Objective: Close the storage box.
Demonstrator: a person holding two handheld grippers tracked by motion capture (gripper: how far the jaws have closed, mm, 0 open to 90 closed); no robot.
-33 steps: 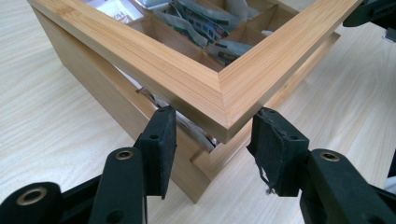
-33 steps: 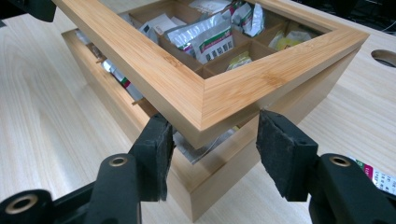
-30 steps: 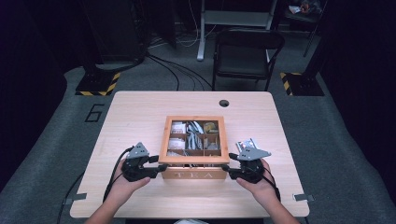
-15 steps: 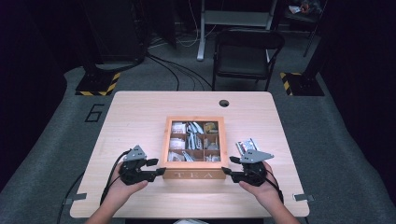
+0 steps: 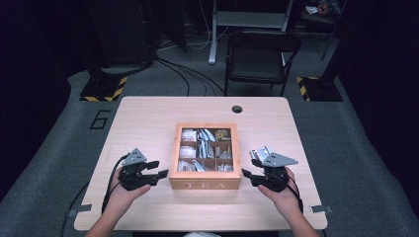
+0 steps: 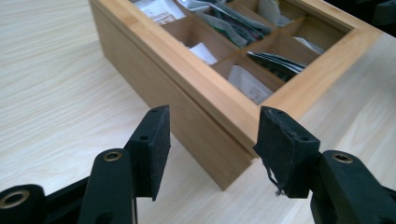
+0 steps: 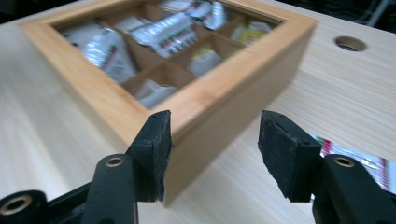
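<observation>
A wooden tea box with a windowed lid and "TEA" on its front stands mid-table, with tea bags in its compartments. My left gripper is at its front left corner. In the left gripper view that corner of the box lies between the jaws of my left gripper, which have just been opening and do not clamp it. My right gripper is at the front right corner. There the box pokes between the spread jaws of my right gripper; one pad is close to the wood, the other is apart.
The light wooden table has a cable hole behind the box. Loose tea packets lie on the table beside my right gripper, also seen as tea packets. A black chair stands beyond the far edge.
The left gripper's jaws have spread a little wider at the box's corner. Both hands stay about where they were, and the box has not moved.
</observation>
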